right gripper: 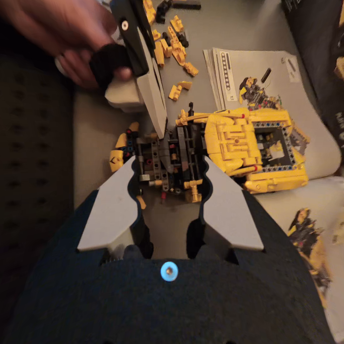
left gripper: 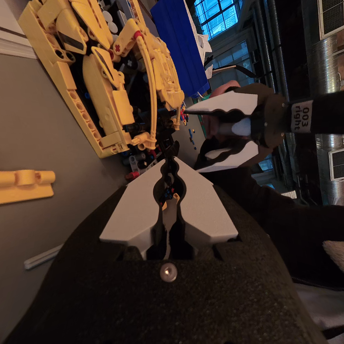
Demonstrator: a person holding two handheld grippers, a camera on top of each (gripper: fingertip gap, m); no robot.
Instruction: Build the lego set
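The yellow lego vehicle model (left gripper: 104, 83) lies on the grey table (left gripper: 37, 111). It also shows in the right wrist view (right gripper: 234, 145), with its black and grey frame (right gripper: 178, 158) exposed. My left gripper (left gripper: 170, 161) is shut on a black part (left gripper: 172, 149) at the end of that frame. In the right wrist view it (right gripper: 162, 134) comes down from the upper left onto the frame. My right gripper (right gripper: 169, 158) is open and empty, one finger on each side of the frame, just above it. It also shows open in the left wrist view (left gripper: 191, 139).
Loose yellow and black pieces (right gripper: 173, 46) lie beyond the model, next to an open instruction booklet (right gripper: 251, 74). A yellow panel piece (left gripper: 26, 184) lies apart on the table. A blue bin (left gripper: 178, 46) and small scattered pins (left gripper: 191, 130) are behind the model. A hand (right gripper: 74, 46) holds the left gripper. The grippers are tip to tip, or close to it.
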